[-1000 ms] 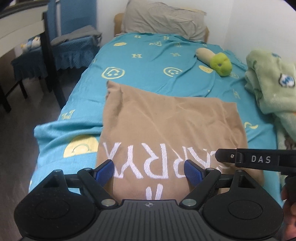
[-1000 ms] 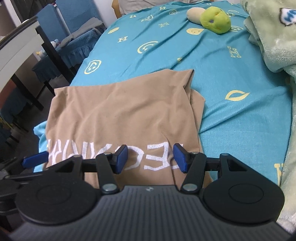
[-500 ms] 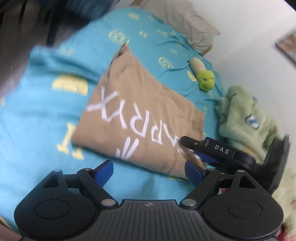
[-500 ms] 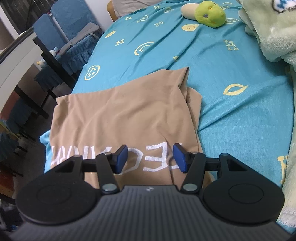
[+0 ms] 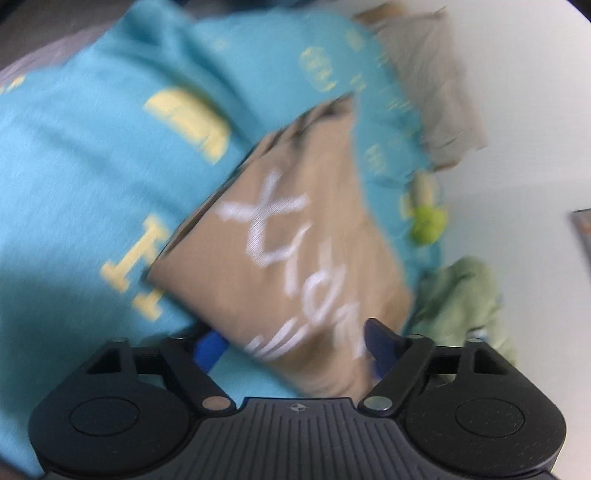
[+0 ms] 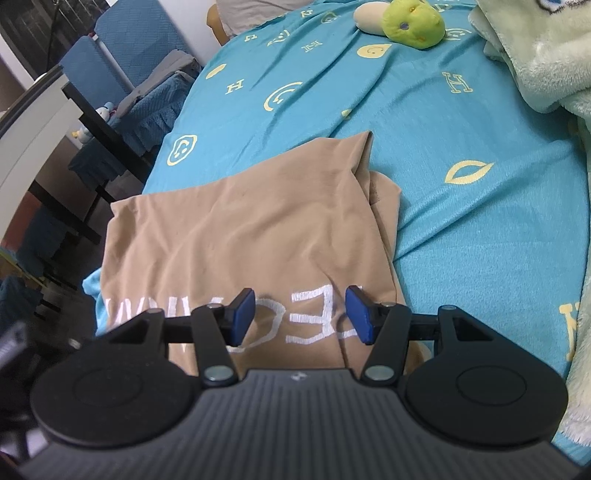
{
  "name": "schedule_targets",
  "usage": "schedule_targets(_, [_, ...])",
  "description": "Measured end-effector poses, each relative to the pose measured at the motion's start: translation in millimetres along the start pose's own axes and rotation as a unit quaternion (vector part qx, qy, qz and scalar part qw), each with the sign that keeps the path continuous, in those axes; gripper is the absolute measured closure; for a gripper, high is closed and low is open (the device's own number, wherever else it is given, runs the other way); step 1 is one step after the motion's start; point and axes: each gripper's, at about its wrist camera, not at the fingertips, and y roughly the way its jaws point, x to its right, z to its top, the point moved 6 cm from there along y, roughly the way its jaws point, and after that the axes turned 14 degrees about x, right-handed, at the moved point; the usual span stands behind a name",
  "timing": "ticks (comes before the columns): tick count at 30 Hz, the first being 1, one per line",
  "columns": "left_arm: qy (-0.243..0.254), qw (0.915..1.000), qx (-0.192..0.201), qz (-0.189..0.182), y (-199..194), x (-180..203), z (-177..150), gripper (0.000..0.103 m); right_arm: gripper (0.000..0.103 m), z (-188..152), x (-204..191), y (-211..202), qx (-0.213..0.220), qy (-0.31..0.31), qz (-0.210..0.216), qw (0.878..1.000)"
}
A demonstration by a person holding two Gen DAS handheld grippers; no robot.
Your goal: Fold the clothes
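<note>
1. The tan shirt (image 6: 251,229) lies folded and flat on the blue bed sheet (image 6: 461,122), with white letters along its near edge.
2. The right gripper (image 6: 299,314) sits over the near edge of the shirt, its blue fingers spread wide apart and holding nothing.
3. The left gripper (image 5: 295,347) is spread wide too, and the shirt (image 5: 306,243) shows between its fingers in a blurry picture.
4. A green toy (image 6: 412,22) lies far away on the bed.

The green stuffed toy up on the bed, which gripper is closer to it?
Hard to call; likely neither. The green stuffed toy lies far up the bed. The right gripper and the left gripper both hover open over the tan shirt, well short of it.
</note>
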Motion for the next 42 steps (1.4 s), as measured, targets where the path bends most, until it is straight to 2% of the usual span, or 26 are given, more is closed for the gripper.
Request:
schedule_targets(2, [-0.002,0.9995,0.015,-0.028,-6,6,2,0.022,0.046,0,1,0,0.001,0.004,-0.001,1.000])
schedule_targets(6, [-0.018,0.9985,0.022,-0.046,-8,7,3,0.022,0.046,2,6,1,0.003,0.022,-0.001,1.000])
schedule_targets(11, [-0.028,0.9995,0.009,0.013,6,-11,0,0.026,0.046,2,9,2,0.003,0.040,0.002,0.999])
schedule_targets(13, [-0.050,0.9982,0.012,0.032,10,-19,-3,0.027,0.046,3,9,1,0.002,0.042,0.002,0.999])
schedule_targets(15, [-0.068,0.9966,0.016,0.043,13,-24,-6,0.031,0.046,8,10,-7,0.010,0.057,0.008,0.998])
schedule_targets(18, [-0.067,0.9968,0.027,0.034,13,-21,-4,0.044,0.044,18,13,-24,0.033,0.089,0.019,0.995])
schedule_targets(20, [-0.066,0.9968,0.034,0.028,13,-19,-2,0.053,0.044,22,9,-36,0.040,0.118,0.045,0.991])
schedule_targets(21, [-0.066,0.9968,0.038,0.025,12,-18,-2,0.056,0.044,22,5,-40,0.041,0.131,0.064,0.988])
schedule_targets(22, [-0.065,0.9968,0.041,0.022,12,-18,-1,0.061,0.039,21,1,-43,0.038,0.143,0.083,0.985])
schedule_targets(23, [-0.065,0.9967,0.045,0.019,12,-17,0,0.064,0.028,18,-3,-45,0.032,0.161,0.099,0.982])
schedule_targets(24, [-0.064,0.9966,0.049,0.016,12,-16,0,0.065,0.022,16,-7,-46,0.026,0.179,0.114,0.977])
schedule_targets(26, [-0.063,0.9964,0.056,0.010,12,-14,2,0.069,0.002,9,-12,-47,0.011,0.232,0.142,0.962])
schedule_targets(27, [-0.064,0.9962,0.058,0.007,11,-14,2,0.069,0.000,4,-15,-47,0.000,0.254,0.154,0.955])
schedule_targets(33, [-0.053,0.9964,0.066,0.005,3,-11,3,0.074,0.000,-31,-30,-28,-0.081,0.346,0.184,0.916])
schedule_targets(35, [-0.053,0.9961,0.071,0.001,0,-10,3,0.078,0.000,-42,-26,-16,-0.102,0.377,0.171,0.905])
schedule_targets(39, [-0.059,0.9951,0.079,-0.009,-4,-8,4,0.082,0.000,-54,-6,-2,-0.092,0.435,0.138,0.885])
schedule_targets(41, [-0.064,0.9944,0.083,-0.014,-6,-7,5,0.082,0.000,-57,4,1,-0.074,0.454,0.114,0.880])
schedule_targets(42, [-0.067,0.9940,0.085,-0.016,-7,-7,5,0.082,0.000,-55,9,0,-0.059,0.451,0.097,0.885])
